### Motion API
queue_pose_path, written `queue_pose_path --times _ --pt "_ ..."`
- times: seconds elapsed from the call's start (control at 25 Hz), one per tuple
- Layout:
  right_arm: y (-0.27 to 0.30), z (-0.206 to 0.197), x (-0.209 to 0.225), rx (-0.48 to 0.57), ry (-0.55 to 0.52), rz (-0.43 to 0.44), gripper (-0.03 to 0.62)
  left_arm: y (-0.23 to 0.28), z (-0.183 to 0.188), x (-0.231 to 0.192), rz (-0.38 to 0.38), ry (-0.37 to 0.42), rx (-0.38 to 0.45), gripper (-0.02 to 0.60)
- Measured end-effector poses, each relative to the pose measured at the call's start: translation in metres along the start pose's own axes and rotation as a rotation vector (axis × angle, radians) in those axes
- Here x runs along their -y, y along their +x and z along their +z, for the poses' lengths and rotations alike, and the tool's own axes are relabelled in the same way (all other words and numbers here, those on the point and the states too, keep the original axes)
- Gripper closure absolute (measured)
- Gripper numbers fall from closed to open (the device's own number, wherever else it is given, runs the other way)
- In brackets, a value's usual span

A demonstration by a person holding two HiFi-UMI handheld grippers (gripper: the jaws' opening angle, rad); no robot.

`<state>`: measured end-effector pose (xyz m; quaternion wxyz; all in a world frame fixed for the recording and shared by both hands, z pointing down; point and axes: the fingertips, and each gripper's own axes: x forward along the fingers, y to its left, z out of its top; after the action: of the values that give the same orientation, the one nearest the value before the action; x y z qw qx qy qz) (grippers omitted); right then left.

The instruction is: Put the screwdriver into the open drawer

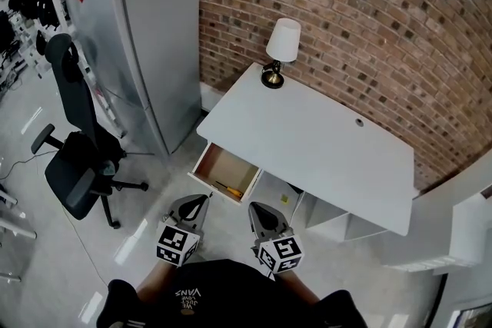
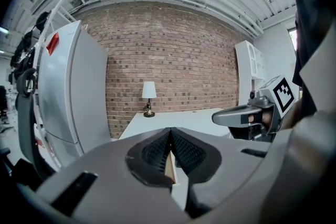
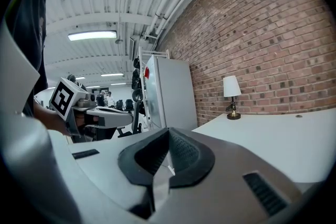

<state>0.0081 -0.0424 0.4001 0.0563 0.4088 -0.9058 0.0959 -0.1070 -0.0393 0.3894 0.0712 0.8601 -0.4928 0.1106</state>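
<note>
The screwdriver (image 1: 228,187), with a yellow and orange handle, lies inside the open wooden drawer (image 1: 209,164) at the left front of the white desk (image 1: 323,142). Both grippers hang side by side in front of the desk, a little back from the drawer. My left gripper (image 1: 201,200) (image 2: 170,152) is shut with nothing between its jaws. My right gripper (image 1: 256,208) (image 3: 168,159) is shut and empty too. Each gripper shows in the other's view: the right gripper (image 2: 247,115) and the left gripper (image 3: 102,115).
A lamp (image 1: 280,50) (image 2: 149,97) (image 3: 229,95) stands on the desk's far left corner, against the brick wall. A grey fridge (image 1: 146,27) stands left of the desk, with a black office chair (image 1: 77,157) in front of it. A white shelf unit (image 1: 461,234) is at the right.
</note>
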Motion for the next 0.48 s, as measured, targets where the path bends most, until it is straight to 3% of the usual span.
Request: queue_pose_path --times 0.48 --pt "-0.0003 0.0001 0.0031 -0.003 -0.005 0.01 0.599 0.003 0.0018 0.0051 0.012 0.005 -0.002 0.574"
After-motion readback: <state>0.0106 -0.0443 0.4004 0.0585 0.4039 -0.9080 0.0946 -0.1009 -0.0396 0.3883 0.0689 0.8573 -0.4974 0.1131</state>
